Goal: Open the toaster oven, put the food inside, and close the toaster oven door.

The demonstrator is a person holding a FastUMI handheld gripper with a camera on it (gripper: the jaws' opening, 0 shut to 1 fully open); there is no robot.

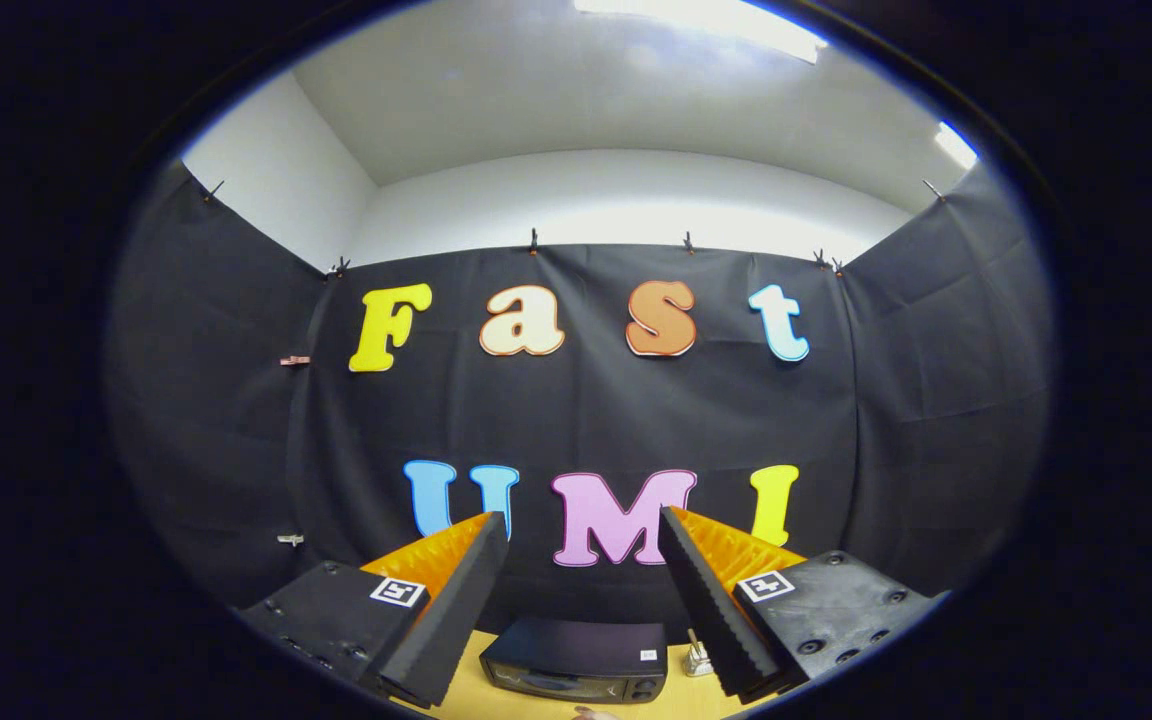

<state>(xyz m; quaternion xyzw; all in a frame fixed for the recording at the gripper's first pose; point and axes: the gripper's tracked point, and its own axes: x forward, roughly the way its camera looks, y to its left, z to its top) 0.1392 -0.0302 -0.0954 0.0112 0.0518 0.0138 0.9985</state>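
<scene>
Black toaster oven (576, 660); yellow table (466, 690).

We see a dark, boxy toaster oven (576, 660) at six o'clock, standing upright on the wooden tabletop, glass door closed, control knobs on its right side, food too unclear to tell

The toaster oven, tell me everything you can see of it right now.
The black, boxy toaster oven sits low on the light wooden table, seen from above between the fingers of the claw and well beyond them. Its flat dark top looks matte; a small white label sits near the top's right rear corner. The dark glass door looks closed, with knobs at the front's right end. A small metallic object stands just to its right. The claw is open, touching nothing.
</scene>
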